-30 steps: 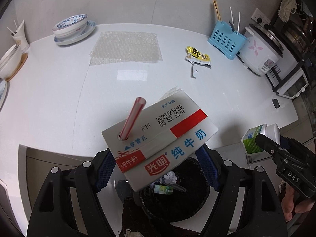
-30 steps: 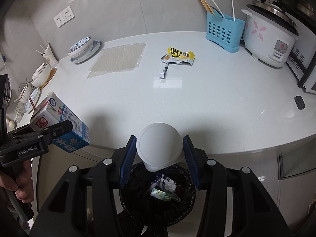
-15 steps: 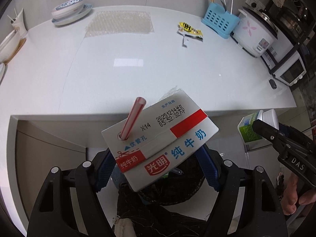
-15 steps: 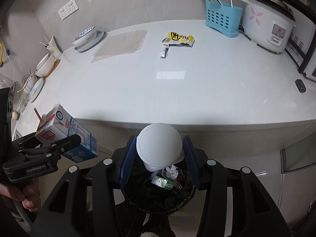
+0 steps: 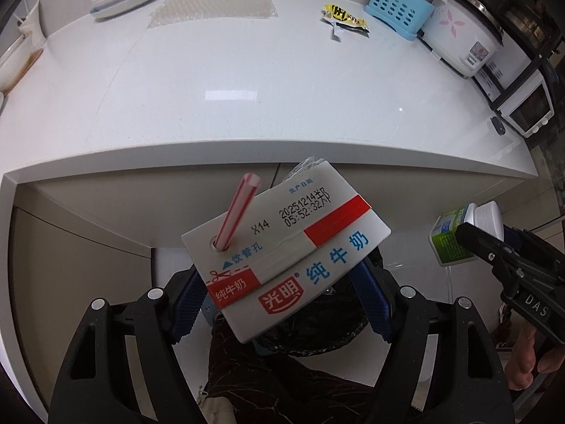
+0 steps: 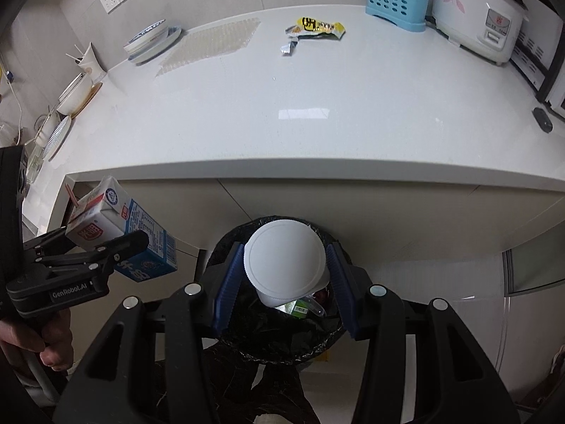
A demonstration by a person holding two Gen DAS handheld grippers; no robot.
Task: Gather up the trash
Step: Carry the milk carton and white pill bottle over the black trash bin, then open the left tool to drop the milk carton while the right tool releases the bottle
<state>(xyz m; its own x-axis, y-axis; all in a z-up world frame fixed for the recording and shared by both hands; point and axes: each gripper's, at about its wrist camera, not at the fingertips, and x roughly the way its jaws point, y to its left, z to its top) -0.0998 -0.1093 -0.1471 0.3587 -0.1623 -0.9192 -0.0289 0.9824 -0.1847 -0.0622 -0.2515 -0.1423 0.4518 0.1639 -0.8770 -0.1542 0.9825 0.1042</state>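
Note:
My left gripper (image 5: 279,300) is shut on a white milk carton (image 5: 282,243) with a red-striped straw (image 5: 236,212), held over the black-lined trash bin (image 5: 317,332). The right gripper (image 6: 286,275) is shut on a white-capped bottle (image 6: 284,259) directly above the same bin (image 6: 282,339), which holds some scraps. Each view shows the other gripper from the side: the green-labelled bottle (image 5: 455,236) at right, the carton (image 6: 120,233) at left. A yellow snack wrapper (image 6: 319,26) and a bubble wrap sheet (image 6: 212,42) lie on the white counter (image 6: 317,134).
The counter's front edge (image 5: 247,148) overhangs just behind the bin. A rice cooker (image 6: 476,17), a blue utensil basket (image 6: 397,0) and a small black object (image 6: 542,118) are at the right. Stacked bowls (image 6: 152,40) and plates stand at the left. A person's leg shows below.
Both grippers have come down and back from the counter with their loads. The counter edge now sits above the carton and the bottle, and the bin is nearer. Neither grip has changed.

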